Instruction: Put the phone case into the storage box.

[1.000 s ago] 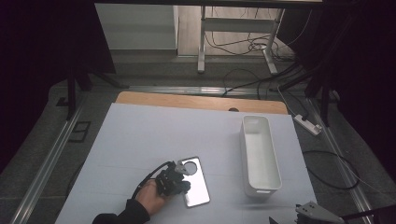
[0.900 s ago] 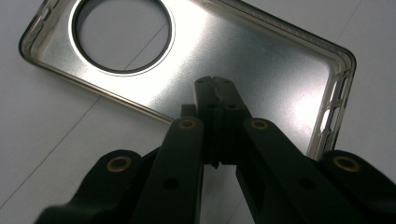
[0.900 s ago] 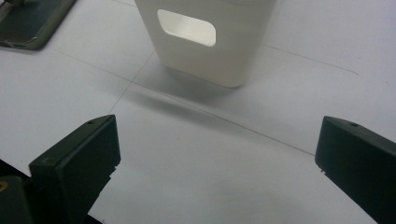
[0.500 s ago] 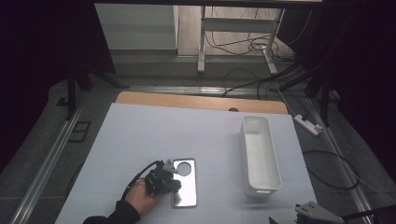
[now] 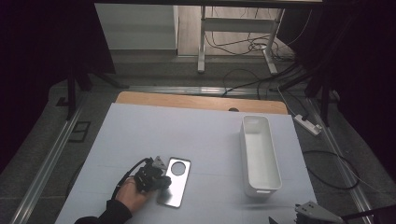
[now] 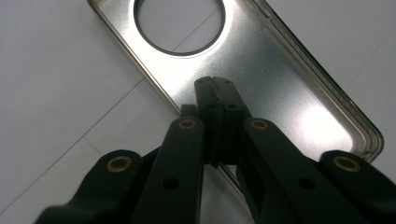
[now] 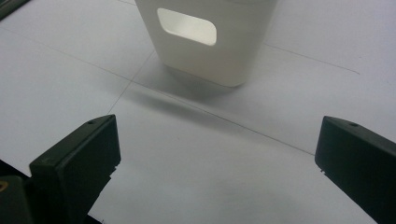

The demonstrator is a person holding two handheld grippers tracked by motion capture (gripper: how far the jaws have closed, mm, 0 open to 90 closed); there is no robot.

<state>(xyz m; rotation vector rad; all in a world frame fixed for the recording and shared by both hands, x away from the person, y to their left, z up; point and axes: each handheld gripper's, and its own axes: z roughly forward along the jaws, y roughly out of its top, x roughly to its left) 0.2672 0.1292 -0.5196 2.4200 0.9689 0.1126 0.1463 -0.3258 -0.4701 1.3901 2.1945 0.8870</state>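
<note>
Down at the near edge, the right gripper sits low at the table's corner, its two black jaws standing wide apart with nothing but bare white tabletop between them. In the right gripper view the end wall of the long white plastic bin, with its oval handle cutout, rises just ahead of those open jaws, apart from them.

Over on the near left, a hand in a dark sleeve carries the left gripper. Its jaws are pressed tight together, tips meeting, and they hold nothing. In the left gripper view the closed tips sit on or just over the flat silver metal plate with rounded corners and a round hole, about mid-plate near its long edge; whether they touch the surface I cannot tell. The hole lies beyond the tips.

From the high view, the plate lies flat on the white tabletop, just right of the left gripper, well left of the bin.
</note>
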